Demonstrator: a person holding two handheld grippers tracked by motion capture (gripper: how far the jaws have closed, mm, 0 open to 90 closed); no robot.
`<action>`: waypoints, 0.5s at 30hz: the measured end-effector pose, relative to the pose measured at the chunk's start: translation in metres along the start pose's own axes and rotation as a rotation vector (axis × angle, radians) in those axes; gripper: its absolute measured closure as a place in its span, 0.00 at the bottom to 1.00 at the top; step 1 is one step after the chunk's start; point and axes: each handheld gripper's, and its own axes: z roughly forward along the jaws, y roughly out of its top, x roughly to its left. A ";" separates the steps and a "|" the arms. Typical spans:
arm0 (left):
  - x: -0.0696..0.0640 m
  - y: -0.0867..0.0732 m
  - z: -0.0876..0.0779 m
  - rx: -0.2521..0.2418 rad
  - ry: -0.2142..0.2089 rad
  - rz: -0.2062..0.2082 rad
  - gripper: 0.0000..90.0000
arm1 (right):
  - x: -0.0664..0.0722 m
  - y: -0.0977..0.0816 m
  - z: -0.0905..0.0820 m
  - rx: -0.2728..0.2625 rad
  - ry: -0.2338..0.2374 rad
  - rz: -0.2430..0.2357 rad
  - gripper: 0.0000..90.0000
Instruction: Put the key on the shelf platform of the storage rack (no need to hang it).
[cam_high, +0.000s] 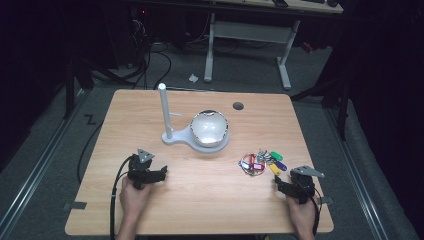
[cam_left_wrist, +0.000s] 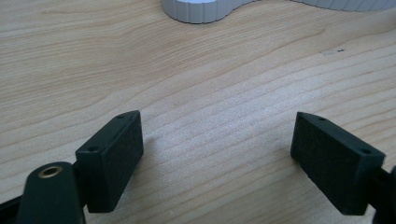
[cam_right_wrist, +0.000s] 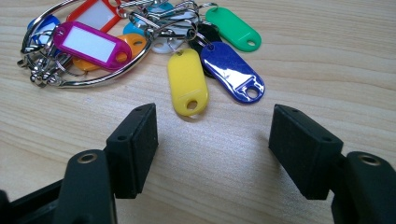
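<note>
A bunch of coloured key tags on metal rings (cam_high: 260, 162) lies on the wooden table (cam_high: 200, 210), right of centre. In the right gripper view the yellow tag (cam_right_wrist: 187, 81) and the blue tag (cam_right_wrist: 232, 72) lie just beyond the jaws. My right gripper (cam_high: 278, 184) rests low on the table near its front right, open, with bare wood between its jaws (cam_right_wrist: 212, 140). My left gripper (cam_high: 162, 172) rests at the front left, also open with nothing between its jaws (cam_left_wrist: 217, 149). A white stand with an upright post (cam_high: 164, 112) and a round white bowl-shaped part (cam_high: 210, 129) sits at mid-table.
A dark round hole (cam_high: 238, 106) lies in the tabletop at the back. The edge of the white stand's base (cam_left_wrist: 201, 11) lies ahead of the left gripper. Beyond the table are a white desk frame (cam_high: 250, 45) and cables on the dark floor.
</note>
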 end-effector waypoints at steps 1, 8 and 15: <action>0.000 0.000 0.000 0.001 -0.001 0.001 0.19 | 0.000 0.000 0.000 0.000 0.000 0.000 0.37; 0.000 0.000 0.000 0.000 0.000 0.001 0.19 | 0.000 0.000 0.000 -0.001 0.001 -0.002 0.37; 0.000 0.000 0.000 0.000 -0.001 0.003 0.19 | 0.000 0.000 0.000 0.000 0.000 0.000 0.37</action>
